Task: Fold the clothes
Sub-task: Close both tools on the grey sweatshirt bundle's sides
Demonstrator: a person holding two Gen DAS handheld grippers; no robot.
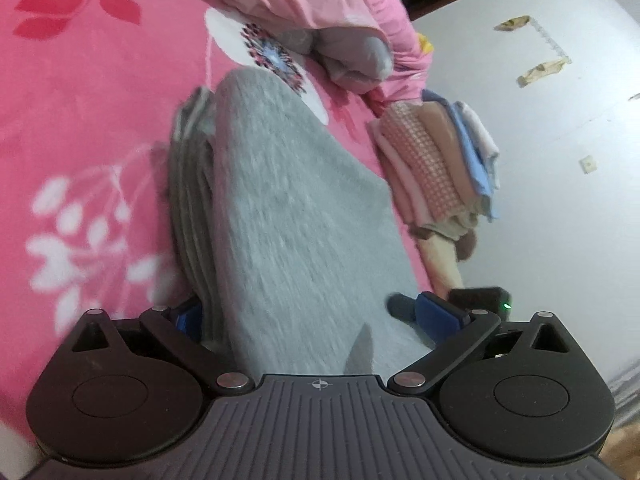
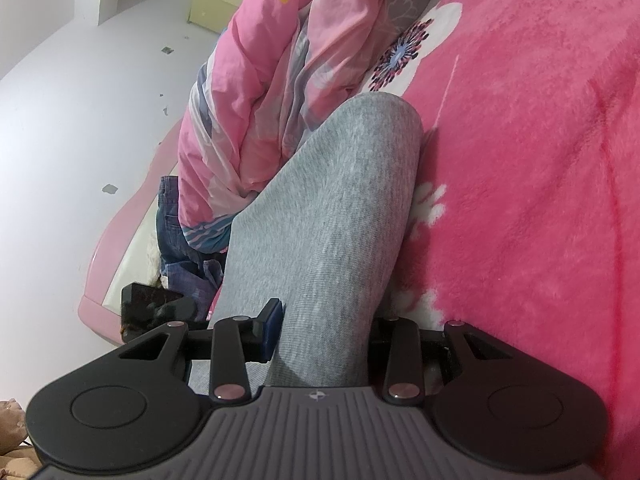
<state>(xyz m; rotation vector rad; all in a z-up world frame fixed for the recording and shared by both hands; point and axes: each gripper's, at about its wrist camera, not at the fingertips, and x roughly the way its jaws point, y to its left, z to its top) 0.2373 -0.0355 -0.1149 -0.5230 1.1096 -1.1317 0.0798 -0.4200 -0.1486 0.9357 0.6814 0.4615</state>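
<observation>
The grey garment [image 1: 296,216] runs straight out from between the fingers of both my tongs, lying on the pink flowered blanket [image 1: 80,128] that covers the bed. My left tongs [image 1: 316,316] stand wide apart with the folded bundle filling the gap between them; the blue pad [image 1: 438,312] on one side sits at the cloth's edge and the other is half buried against the stacked layers, so I cannot tell whether they actually press on it. My right tongs [image 2: 324,328] are partly closed and pinch the grey garment [image 2: 332,216], the cloth bunched tight between the blue pad [image 2: 272,328] and the opposite finger, which the fabric hides. The garment is a soft, heathered grey knit, folded over into a long thick band with a rounded far end, and in the left view several layers show along its edge. Beyond it a rumpled pink quilt [image 2: 256,92] is heaped, with a pile of folded clothes [image 1: 436,168] near the bed's edge and jeans [image 2: 180,236] beside the quilt
</observation>
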